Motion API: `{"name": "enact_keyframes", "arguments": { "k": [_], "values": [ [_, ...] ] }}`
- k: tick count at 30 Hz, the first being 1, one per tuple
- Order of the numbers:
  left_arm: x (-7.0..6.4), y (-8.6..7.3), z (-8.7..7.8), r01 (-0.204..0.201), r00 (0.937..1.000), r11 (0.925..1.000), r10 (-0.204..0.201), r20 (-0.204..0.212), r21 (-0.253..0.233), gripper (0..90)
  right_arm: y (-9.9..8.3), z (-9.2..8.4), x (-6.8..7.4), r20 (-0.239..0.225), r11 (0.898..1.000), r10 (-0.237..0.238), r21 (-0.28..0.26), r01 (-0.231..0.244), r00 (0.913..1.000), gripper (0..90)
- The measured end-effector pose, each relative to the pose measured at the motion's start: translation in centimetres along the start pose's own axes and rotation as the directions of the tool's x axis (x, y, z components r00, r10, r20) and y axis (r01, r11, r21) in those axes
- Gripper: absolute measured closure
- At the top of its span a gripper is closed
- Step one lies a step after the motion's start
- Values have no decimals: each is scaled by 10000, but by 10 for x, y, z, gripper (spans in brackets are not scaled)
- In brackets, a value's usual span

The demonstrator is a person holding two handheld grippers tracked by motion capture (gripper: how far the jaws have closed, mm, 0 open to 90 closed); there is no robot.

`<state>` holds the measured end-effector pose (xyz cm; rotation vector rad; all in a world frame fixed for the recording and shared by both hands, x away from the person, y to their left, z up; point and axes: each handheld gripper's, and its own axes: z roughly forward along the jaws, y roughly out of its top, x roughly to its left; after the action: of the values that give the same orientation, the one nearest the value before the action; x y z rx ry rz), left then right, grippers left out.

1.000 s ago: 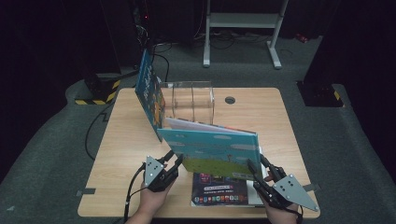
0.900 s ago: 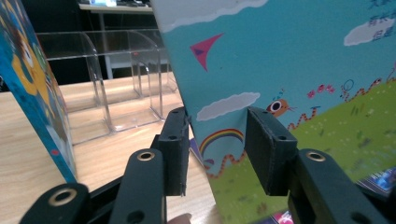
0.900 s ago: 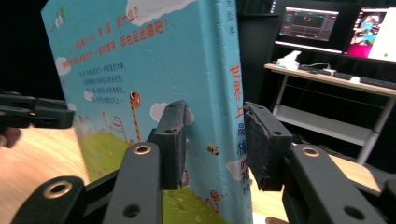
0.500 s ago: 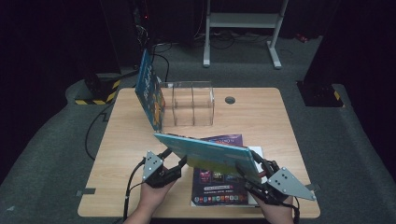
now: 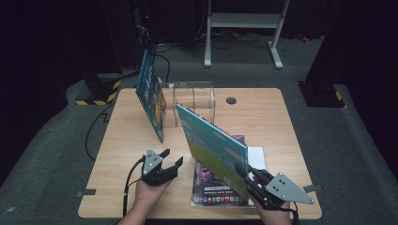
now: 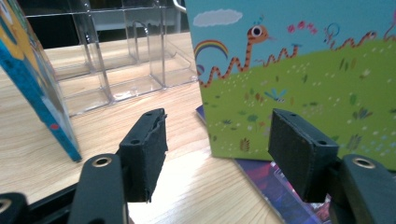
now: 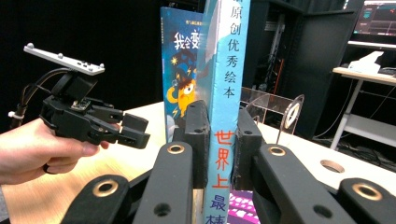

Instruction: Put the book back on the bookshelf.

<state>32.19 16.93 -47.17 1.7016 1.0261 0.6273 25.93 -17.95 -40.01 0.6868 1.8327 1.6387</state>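
Picture book (image 5: 213, 147): stood on edge above the desk (image 5: 263, 117), spine pinched by right gripper (image 5: 245, 177) fingers just closed. Left gripper (image 5: 171, 158) spread, empty. Next, probably: slotting into clear organizer (image 5: 195, 101).

lab or recording studio, dark-walled. wooden table (image 5: 263, 117) with cable hole on grey carpet (image 5: 342, 140); hazard-striped floor block (image 5: 96, 93); trailing cables; white desk frame (image 5: 244, 28) behind; monitor (image 7: 376, 18) on a side desk.
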Motion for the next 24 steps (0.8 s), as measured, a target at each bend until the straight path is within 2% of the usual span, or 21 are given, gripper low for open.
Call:
{"name": "enact_keyframes", "arguments": {
  "k": [2, 4, 5, 6, 8, 10, 12, 14, 16, 18, 19, 21, 24],
  "values": [
    [1, -1, 0, -65, 10000, 10000, 65, 0, 47, 380, 0, 0, 0, 2, 10000, 45, -21, -45, 10000, 805],
    [4, -3, 0, -203, 9997, 9994, 206, -95, 279, 383, -1, 0, 0, 56, 9999, 94, -52, -93, 9999, 804],
    [7, -4, 2, -132, 9999, 9990, 133, -16, 433, 383, -1, 0, 0, 87, 9999, 109, -55, -109, 9999, 805],
    [9, -6, 2, -101, 9999, 9983, 107, -111, 572, 381, 0, 0, 0, 121, 9999, 142, -41, -142, 9998, 804],
    [13, -9, 2, -241, 9997, 9962, 242, -5, 840, 403, 0, 0, 0, 131, 9998, 170, -38, -169, 9998, 803],
    [14, -10, 2, -352, 9994, 9951, 356, -28, 920, 428, -1, 0, 0, 123, 9999, 153, -48, -152, 9998, 802],
    [16, -12, 0, -529, 9985, 9947, 517, 161, 884, 419, -1, 0, 0, 154, 9998, 173, -46, -172, 9997, 802],
    [15, -12, -1, -719, 9973, 9932, 726, -50, 917, 392, -1, 0, -1, 160, 9998, 197, -47, -196, 9997, 802],
    [17, -11, -2, -495, 9988, 9939, 491, 65, 982, 376, -1, 0, -1, 183, 9997, 220, -68, -219, 9996, 800],
    [18, -11, -3, -675, 9976, 9931, 686, -74, 958, 339, -1, 0, -2, 209, 9996, 262, -71, -261, 9994, 800],
    [18, -11, -3, -714, 9974, 9931, 716, 7, 928, 314, -1, 0, -2, 234, 9995, 301, -73, -299, 9993, 799],
    [19, -11, -4, -481, 9987, 9945, 461, 234, 933, 269, -1, 0, -2, 269, 9993, 370, -95, -367, 9990, 799],
    [18, -11, -6, -398, 9989, 9948, 374, 274, 940, 254, -2, 0, -2, 300, 9991, 422, -86, -420, 9987, 799]
  ]
}}
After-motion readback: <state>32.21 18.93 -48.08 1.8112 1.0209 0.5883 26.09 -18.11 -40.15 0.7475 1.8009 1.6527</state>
